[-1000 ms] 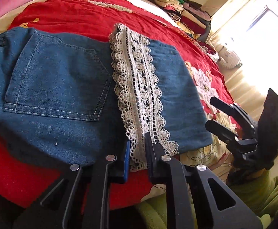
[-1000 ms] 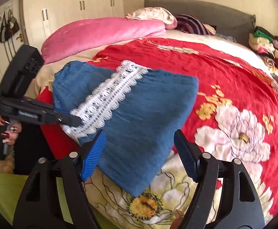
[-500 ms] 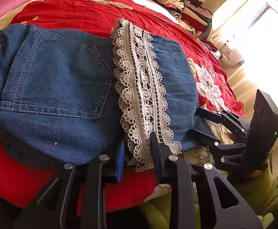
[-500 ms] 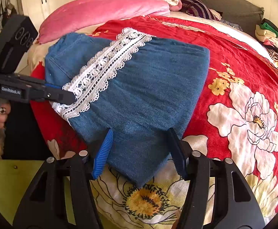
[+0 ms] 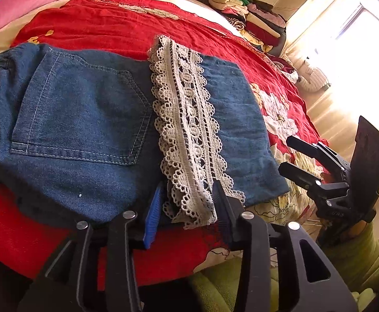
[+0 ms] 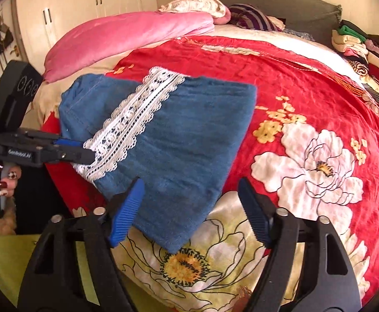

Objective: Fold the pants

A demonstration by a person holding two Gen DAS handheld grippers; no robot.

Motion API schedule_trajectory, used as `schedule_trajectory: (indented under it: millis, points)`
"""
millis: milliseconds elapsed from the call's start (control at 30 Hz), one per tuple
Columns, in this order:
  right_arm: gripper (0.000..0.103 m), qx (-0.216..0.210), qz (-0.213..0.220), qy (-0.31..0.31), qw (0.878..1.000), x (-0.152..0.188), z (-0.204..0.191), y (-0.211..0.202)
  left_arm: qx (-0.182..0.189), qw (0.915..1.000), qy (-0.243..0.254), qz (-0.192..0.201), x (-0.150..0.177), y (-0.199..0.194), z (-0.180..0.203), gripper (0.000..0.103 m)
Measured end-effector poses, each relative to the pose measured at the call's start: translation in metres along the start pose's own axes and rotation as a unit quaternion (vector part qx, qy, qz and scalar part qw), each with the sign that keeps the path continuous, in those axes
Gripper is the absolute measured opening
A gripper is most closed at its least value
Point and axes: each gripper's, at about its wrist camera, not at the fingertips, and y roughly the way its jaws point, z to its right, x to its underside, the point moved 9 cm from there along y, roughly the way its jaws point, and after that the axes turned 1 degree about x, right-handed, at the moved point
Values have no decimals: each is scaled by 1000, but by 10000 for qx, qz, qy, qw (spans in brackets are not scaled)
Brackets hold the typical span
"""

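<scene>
Blue denim pants (image 5: 85, 130) lie folded on the red floral bedspread (image 5: 111, 26), back pocket up, with a white lace hem band (image 5: 189, 135) across them. They also show in the right wrist view (image 6: 184, 145). My left gripper (image 5: 187, 215) is open, its jaws either side of the lace end at the pants' near edge; it also shows in the right wrist view (image 6: 83, 150). My right gripper (image 6: 192, 208) is open, just off the near corner of the folded leg, holding nothing; it also shows in the left wrist view (image 5: 285, 153).
A pink quilt (image 6: 127, 36) lies at the bed's far left. A stack of folded clothes (image 5: 249, 18) sits at the far right corner. White wardrobes (image 6: 85, 5) stand behind the bed. The bed's near edge drops off below both grippers.
My left gripper has opened wider around the lace end. My right gripper has drawn back from the leg's corner and its jaws have spread wider. The pants lie flat.
</scene>
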Motion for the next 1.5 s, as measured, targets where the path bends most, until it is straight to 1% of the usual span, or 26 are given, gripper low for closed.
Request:
schedule_trajectory:
  millis: [133, 167, 200, 300, 333, 400, 533, 667, 700, 767, 900, 967, 1267, 1367, 1500]
  points:
    - [78, 53, 21, 34, 10000, -5, 2, -3, -10, 9999, 6, 104, -2, -10, -1, 46]
    - [81, 59, 29, 46, 10000, -6, 2, -4, -21, 9999, 7, 122, -3, -12, -1, 50]
    - [82, 71, 56, 64, 9999, -8, 2, -6, -42, 9999, 5, 157, -4, -15, -2, 53]
    - [86, 89, 110, 66, 9999, -14, 2, -9, -116, 9996, 27, 250, -7, -24, -4, 54]
    - [86, 96, 126, 59, 9999, -16, 1, -10, -130, 9995, 26, 297, -8, -27, -5, 56]
    - [86, 95, 165, 43, 9998, -20, -1, -12, -176, 9990, 40, 413, -10, -36, -7, 65]
    - [88, 73, 242, -11, 9997, -31, -6, -15, -343, 9972, 73, 655, -16, -55, -13, 71]
    - [90, 1, 340, -87, 9994, -45, -15, -17, -483, 9953, -22, 843, -19, -74, -27, 74]
    - [91, -25, 349, -108, 9993, -48, -18, -16, -501, 9949, -59, 873, -19, -77, -31, 79]
    - [91, -58, 368, -153, 9992, -55, -23, -15, -581, 9938, -129, 942, -21, -83, -38, 83]
    - [92, -184, 415, -323, 9984, -71, -40, -11, -901, 9894, -264, 1109, -23, -99, -63, 84]
    - [92, -256, 431, -435, 9978, -80, -50, -9, -1004, 9875, -378, 1158, -22, -106, -77, 84]
    - [93, -466, 388, -823, 9948, -117, -90, 12, -1085, 9814, -907, 1298, -14, -126, -122, 84]
    - [93, -638, 311, -928, 9932, -130, -106, 24, -1112, 9803, -1012, 1283, -8, -127, -133, 84]
    - [93, -905, 168, -988, 9908, -146, -122, 39, -1056, 9803, -1104, 1251, -5, -122, -138, 81]
